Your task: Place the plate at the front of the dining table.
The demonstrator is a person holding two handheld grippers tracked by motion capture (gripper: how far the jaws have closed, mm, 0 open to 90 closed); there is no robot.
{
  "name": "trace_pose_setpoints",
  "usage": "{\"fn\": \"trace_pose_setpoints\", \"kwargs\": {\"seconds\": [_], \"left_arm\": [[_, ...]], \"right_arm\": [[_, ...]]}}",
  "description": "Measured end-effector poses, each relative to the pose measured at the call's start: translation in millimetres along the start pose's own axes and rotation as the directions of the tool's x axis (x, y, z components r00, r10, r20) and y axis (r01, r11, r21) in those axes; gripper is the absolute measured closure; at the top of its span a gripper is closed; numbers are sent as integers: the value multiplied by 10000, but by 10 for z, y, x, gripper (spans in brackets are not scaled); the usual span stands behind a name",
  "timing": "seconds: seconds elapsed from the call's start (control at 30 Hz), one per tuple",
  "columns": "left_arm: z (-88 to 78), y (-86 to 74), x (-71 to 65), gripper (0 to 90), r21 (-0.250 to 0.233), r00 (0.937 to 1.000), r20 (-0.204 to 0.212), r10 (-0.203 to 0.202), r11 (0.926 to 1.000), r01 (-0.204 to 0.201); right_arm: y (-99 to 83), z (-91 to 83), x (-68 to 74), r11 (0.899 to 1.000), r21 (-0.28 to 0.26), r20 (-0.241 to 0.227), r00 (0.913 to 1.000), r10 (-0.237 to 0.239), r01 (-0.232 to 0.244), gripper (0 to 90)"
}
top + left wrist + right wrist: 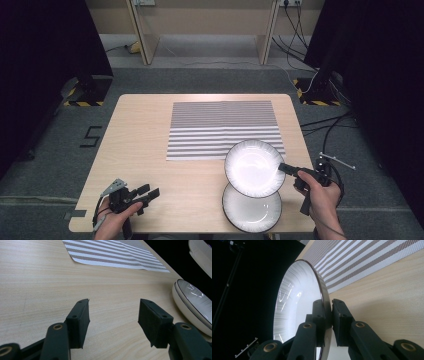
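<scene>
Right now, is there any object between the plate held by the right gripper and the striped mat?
Nothing visible stands in the way. The right gripper grips the rim of the lifted plate, which already overlaps the near right corner of the striped mat. The mat's surface is bare. The second plate lies below, nearer the person.

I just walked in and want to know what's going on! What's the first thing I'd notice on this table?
The shiny white plate lifted near the table's right edge, its rim pinched by the right gripper. Just below it a second white plate lies flat on the wooden table, and a striped placemat is spread behind them. At the near left corner the left gripper rests with its fingers open.
</scene>
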State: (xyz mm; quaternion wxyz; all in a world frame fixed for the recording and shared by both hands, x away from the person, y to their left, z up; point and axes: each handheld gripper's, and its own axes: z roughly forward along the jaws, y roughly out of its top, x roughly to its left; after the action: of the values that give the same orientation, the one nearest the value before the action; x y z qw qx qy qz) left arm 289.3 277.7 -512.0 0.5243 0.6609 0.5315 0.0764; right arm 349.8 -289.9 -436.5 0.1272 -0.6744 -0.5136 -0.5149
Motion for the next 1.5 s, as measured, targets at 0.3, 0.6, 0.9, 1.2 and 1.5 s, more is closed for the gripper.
{"fn": "trace_pose_setpoints", "kwargs": {"seconds": [0.3,0.6,0.9,1.2,1.5], "left_arm": [[-2,0,5,418,-1,10000,2,20,10000,-20],[-7,0,11,418,-10,10000,-3,-11,10000,11],[-8,1,13,418,-11,10000,-6,-12,10000,12],[-8,2,16,418,-16,10000,-2,-7,10000,7],[-8,3,20,418,-24,10000,-9,-39,10000,39]], "right_arm": [[43,23,29,10000,-22,-46,10000,-22,22,812],[89,55,62,10000,-74,-109,9999,-10,9,812],[132,92,89,9999,-143,-153,9999,-38,36,811],[191,122,146,9997,-190,-173,9998,-125,122,811],[232,163,172,9998,-185,-182,9998,-93,90,812]]}}
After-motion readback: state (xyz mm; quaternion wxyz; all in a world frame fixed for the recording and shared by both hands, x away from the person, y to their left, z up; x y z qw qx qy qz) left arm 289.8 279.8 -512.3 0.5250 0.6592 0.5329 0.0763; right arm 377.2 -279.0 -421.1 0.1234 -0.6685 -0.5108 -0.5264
